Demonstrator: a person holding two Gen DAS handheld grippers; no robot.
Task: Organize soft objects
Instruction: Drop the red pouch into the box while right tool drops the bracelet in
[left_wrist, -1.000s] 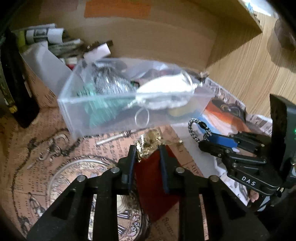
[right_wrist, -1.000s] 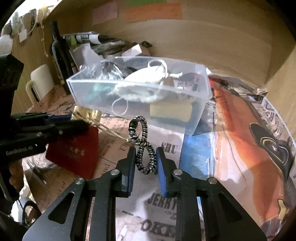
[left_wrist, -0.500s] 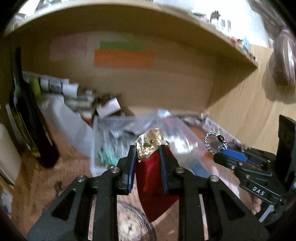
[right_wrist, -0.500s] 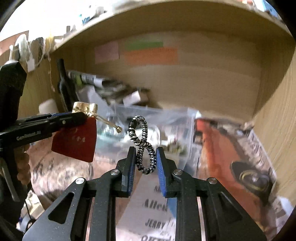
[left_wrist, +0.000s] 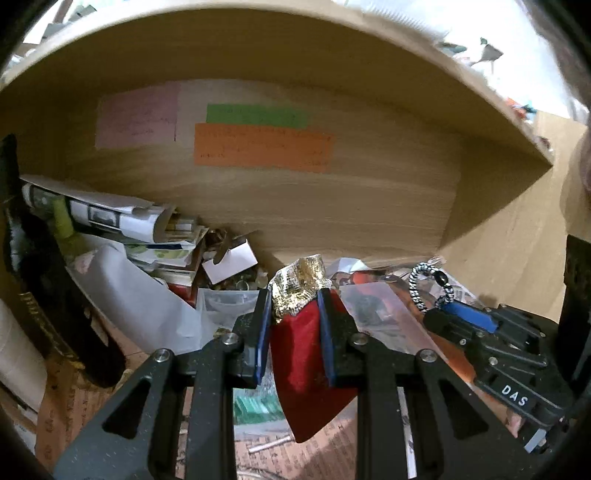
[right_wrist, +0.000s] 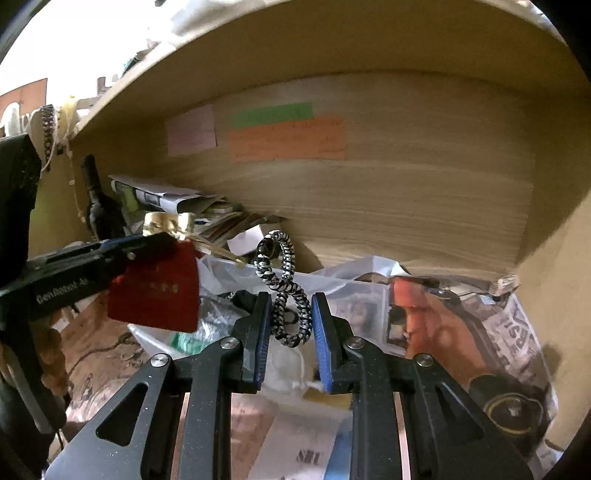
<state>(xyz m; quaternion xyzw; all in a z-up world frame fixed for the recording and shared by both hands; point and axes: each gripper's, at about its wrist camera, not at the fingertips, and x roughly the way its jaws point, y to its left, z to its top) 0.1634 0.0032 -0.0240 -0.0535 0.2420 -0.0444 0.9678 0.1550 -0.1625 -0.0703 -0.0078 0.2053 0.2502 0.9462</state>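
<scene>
Here, my left gripper (left_wrist: 292, 325) clamps a red cloth pouch (left_wrist: 308, 373) with crinkled gold trim, its lower tip hanging free; my right gripper (right_wrist: 287, 325) pinches a black-and-white braided cord loop (right_wrist: 286, 291). Both hang above the clear plastic bin (right_wrist: 354, 291), whose contents blur behind them. The worktop's (right_wrist: 96, 365) near edge is cut off.

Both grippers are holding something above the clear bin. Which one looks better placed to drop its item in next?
Right, probably. The right gripper holds the hair tie directly over the clear bin. The left gripper holds the red pouch nearer the bin's left edge.
</scene>
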